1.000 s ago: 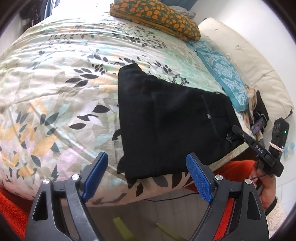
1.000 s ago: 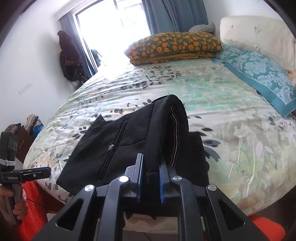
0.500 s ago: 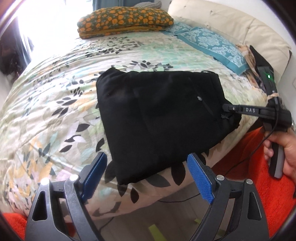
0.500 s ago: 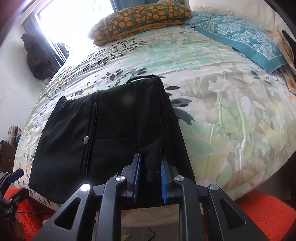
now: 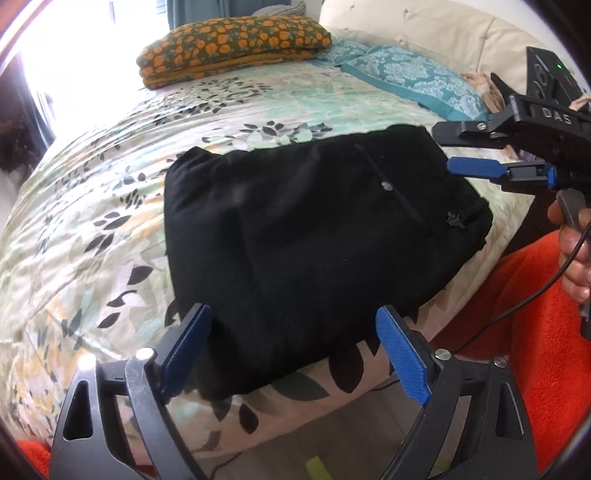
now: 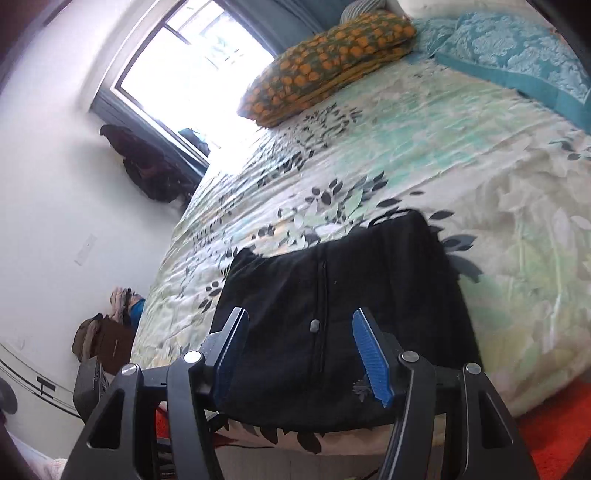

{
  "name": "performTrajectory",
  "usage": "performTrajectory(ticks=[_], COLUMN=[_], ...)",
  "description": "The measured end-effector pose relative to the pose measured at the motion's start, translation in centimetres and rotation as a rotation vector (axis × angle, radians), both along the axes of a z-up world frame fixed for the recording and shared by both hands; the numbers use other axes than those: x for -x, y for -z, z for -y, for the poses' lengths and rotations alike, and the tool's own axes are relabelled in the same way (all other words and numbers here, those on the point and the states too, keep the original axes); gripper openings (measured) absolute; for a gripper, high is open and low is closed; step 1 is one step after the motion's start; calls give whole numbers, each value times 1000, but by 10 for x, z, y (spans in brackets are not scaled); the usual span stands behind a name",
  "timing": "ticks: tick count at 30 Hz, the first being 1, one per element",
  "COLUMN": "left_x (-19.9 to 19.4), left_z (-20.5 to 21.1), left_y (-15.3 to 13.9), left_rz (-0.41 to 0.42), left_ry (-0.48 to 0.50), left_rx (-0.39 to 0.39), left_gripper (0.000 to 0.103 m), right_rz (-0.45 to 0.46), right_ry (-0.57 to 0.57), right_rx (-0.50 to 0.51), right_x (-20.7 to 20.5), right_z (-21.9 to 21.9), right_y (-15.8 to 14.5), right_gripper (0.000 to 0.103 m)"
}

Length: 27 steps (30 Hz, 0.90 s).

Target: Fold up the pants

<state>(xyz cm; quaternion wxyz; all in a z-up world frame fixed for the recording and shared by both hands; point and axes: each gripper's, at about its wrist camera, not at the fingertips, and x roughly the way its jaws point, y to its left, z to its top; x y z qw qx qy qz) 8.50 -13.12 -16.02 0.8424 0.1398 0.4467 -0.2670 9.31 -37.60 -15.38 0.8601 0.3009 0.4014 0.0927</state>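
Observation:
The black pants lie folded into a flat rectangle near the front edge of the floral bed; a button and a seam show on top. My left gripper is open and empty, its blue pads either side of the pants' near edge. My right gripper shows at the right of the left wrist view, open, just above the pants' far right corner. In the right wrist view the right gripper is open and empty over the folded pants.
An orange-patterned folded blanket and teal pillows lie at the bed's far end by a cream headboard. An orange rug covers the floor in front. A window and hanging dark clothes are at the left.
My right gripper has let go of the pants' edge and opened, lifting away. The pants now lie flat. My left gripper has moved closer to the pants' near edge.

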Motion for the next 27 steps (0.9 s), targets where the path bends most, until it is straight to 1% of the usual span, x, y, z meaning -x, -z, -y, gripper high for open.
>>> performTrajectory(ticks=[1, 2, 3, 4, 5, 6, 7, 8, 9, 10, 11, 13, 15, 16, 17, 18, 19, 20, 21, 22, 23, 24, 25, 26, 27], left_x=[0, 1, 4, 9, 13, 15, 12, 7, -2, -15, -30, -63, -93, -106, -116, -123, -129, -132, -132, -133, -132, -133, -134, -137, -143], left_z=[6, 10, 12, 13, 12, 8, 3, -4, -11, -16, -20, -21, -15, -9, -2, 5, 10, 9, 3, -9, -21, -30, -37, -41, -41], left_y=[8, 15, 18, 16, 12, 6, -2, -11, -21, -29, -36, -42, -37, -29, -17, -1, 18, 32, 40, 41, 38, 31, 22, 13, 5], left_rz=[-3, -10, -8, 3, 8, 4, -14, -32, -43, -49, -56, -70, -89, -106, -125, -143, -159, -175, -207, -246, -274, -276, -258, -239, -230], left_ry=[8, 18, 23, 33, 43, 44, 34, 17, -6, -37, -68, -119, -149, -158, -165, -176, -195, -204, -217, -245, -284, -319, -339, -339, -328], left_rx=[-27, -48, -66, -76, -77, -63, -27, 27, 82, 124, 150, 176, 169, 144, 102, 38, -44, -76, -43, 7, 38, 65, 98, 136, 165], left_gripper=[99, 99, 99, 99, 99, 98, 98, 98, 98, 98, 98, 98, 98, 98, 98, 98, 100, 102, 102, 102, 101, 100, 100, 100, 100], right_rz=[-48, -120, -173, -196, -189, -184, -168, -136, -93, -51, -20, 4, 8, 2, -17, -52, -107, -160, -192, -190, -171, -162, -152, -130, -109], right_ry=[14, 63, 109, 158, 184, 185, 183, 184, 175, 164, 156, 116, 60, 28, -6, -35, -55, -64, -78, -87, -90, -87, -74, -61, -53], right_rx=[6, 22, -6, -37, -79, -108, -80, -9, 55, 82, 92, 118, 168, 204, 239, 266, 295, 329, 355, 381, 394, 399, 401, 395, 383], right_x=[-6, -10, -10, -5, 1, 4, 6, 8, 9, 9, 7, -9, -33, -44, -55, -68, -79, -86, -88, -88, -83, -78, -73, -67, -65], right_z=[0, 7, 18, 30, 40, 44, 43, 40, 35, 31, 28, 19, 6, -1, -7, -10, -10, -7, -5, -1, 0, -1, -1, -2, -3], right_y=[18, 39, 60, 74, 78, 75, 64, 48, 32, 16, 3, -15, -25, -24, -18, -6, 11, 30, 46, 56, 56, 51, 44, 34, 26], right_gripper=[59, 36, 20, 0, 0, 0, 10, 19, 40, 53, 55, 55, 55, 55, 55, 55, 53, 46, 40, 35, 35, 35, 36, 37, 41])
